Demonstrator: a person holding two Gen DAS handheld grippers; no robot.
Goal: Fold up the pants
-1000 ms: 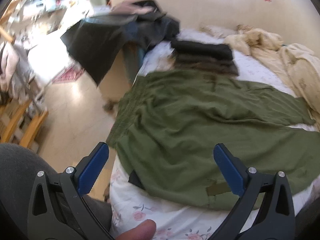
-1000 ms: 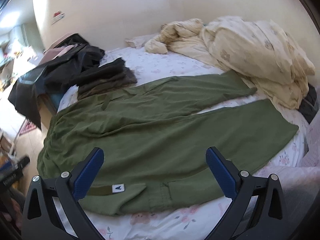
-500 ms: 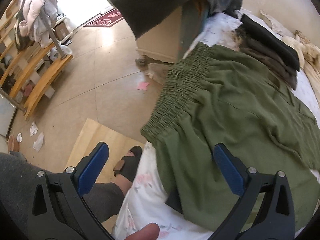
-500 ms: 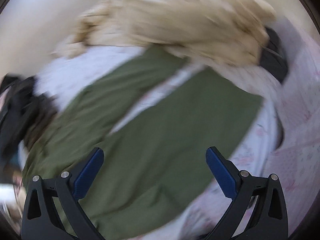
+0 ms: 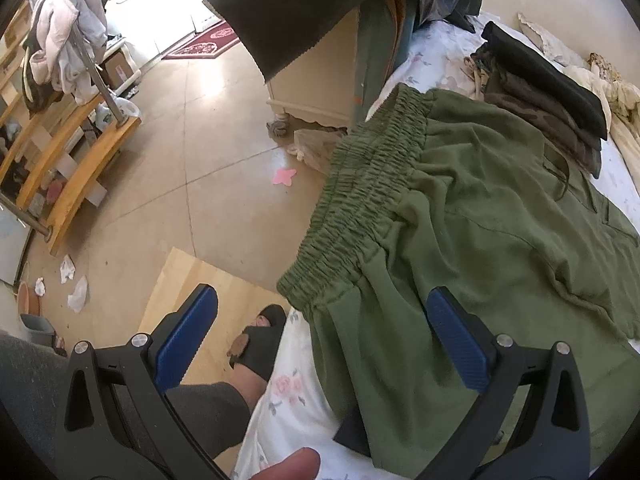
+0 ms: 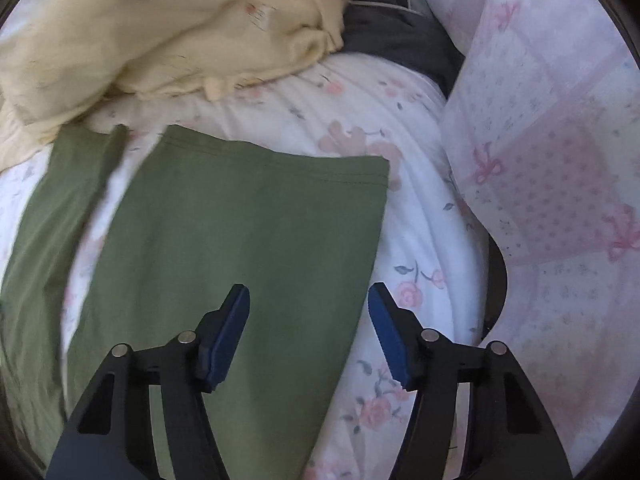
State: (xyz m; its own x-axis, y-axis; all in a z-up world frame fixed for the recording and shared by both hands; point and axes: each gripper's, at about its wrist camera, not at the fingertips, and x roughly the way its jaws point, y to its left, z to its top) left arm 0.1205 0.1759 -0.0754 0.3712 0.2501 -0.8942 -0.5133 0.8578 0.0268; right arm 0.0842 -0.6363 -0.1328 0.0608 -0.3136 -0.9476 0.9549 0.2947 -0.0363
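Pants, green, lie spread flat on the bed, waistband at the bed's edge toward the floor, legs running toward the far end.

Left tool: jaws wide apart, nothing held. It points steeply down over the waistband corner; one blue pad is over green fabric, the other over a wooden board on the floor. Can't tell if the pad touches the cloth. A thumb tip shows at the bottom edge, and the person's sandalled foot stands beside the bed.

Right tool: jaws have just been closing, now part-open. The side edge of the near pant leg runs between the pads; the left pad is over fabric, the right pad over the floral sheet. No pinch visible, nothing gripped. The leg hem lies flat ahead of the tool. The other leg lies to the left, a strip of sheet between the two.

Also on the bed: cream quilt bunched beyond the hems, pink patchwork cover at right, folded dark clothes past the waistband.
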